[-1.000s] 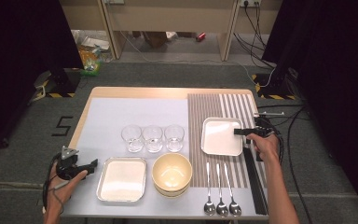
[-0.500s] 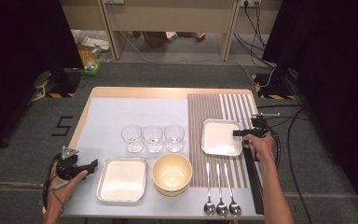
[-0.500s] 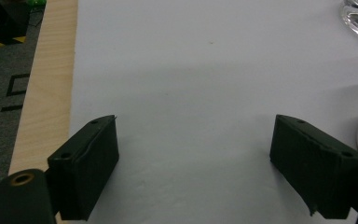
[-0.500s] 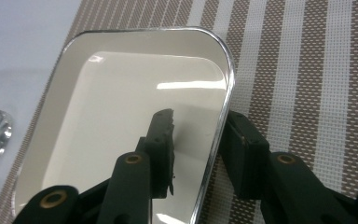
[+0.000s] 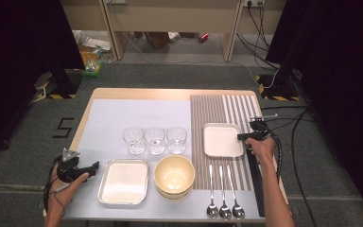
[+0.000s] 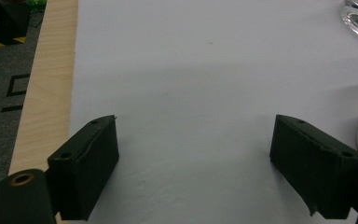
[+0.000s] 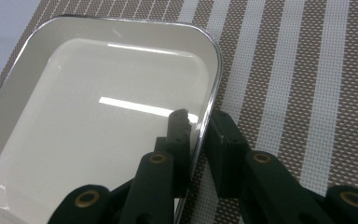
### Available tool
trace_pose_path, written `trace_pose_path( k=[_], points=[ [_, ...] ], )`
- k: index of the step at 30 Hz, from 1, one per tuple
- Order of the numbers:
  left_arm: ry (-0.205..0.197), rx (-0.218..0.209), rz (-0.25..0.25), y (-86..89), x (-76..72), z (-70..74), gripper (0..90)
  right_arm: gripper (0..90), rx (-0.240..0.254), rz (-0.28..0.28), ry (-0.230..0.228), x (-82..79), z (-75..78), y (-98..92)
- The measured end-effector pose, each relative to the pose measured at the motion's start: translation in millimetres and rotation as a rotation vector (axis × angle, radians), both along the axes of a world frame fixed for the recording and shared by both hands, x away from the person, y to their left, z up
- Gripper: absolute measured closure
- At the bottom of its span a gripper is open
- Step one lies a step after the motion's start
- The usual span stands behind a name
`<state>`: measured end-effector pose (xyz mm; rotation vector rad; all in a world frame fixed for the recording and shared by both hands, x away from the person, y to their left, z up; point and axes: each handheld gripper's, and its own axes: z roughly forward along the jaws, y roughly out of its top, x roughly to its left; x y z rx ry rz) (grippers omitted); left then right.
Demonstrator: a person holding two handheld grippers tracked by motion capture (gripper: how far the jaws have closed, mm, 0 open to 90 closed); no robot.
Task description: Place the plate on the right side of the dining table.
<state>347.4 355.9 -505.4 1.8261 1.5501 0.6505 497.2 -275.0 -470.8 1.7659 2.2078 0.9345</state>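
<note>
Your small white tray [image 5: 221, 140] with rounded corners and a shiny rim lies flat on the striped mat [image 5: 227, 106], right of the glasses [image 5: 154, 140].

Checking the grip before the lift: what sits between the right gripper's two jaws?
The rim of the small white tray on the striped mat runs between the right gripper's jaws, which have just been closing, seen in the right gripper view.

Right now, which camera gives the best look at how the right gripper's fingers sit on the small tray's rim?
The right gripper view: its fingers straddle the small tray's rim, one inside, one outside. The high view shows the tray whole, but the grip is tiny there.
</note>
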Motion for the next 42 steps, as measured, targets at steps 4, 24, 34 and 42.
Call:
trace_pose_path(
  k=[4,24,34,42],
  points=[
    [0.0,0.0,0.0,0.0,0.0,0.0,14.3,80.8,-0.027,0.015,-0.012,-3.2,0.7,0.8],
    [-0.001,0.003,0.0,0.0,-0.1,-0.1,14.3,81.9,-0.047,-0.003,-0.025,-16.8,1.2,-1.2],
    [-0.003,0.001,0.001,-0.2,0.0,-0.2,14.3,80.7,-0.051,-0.015,-0.023,-18.2,1.6,-2.7],
    [-0.001,0.002,0.001,-0.2,0.0,-0.2,14.2,70.5,-0.043,-0.048,-0.053,-21.5,9.4,-6.4]
  ],
)
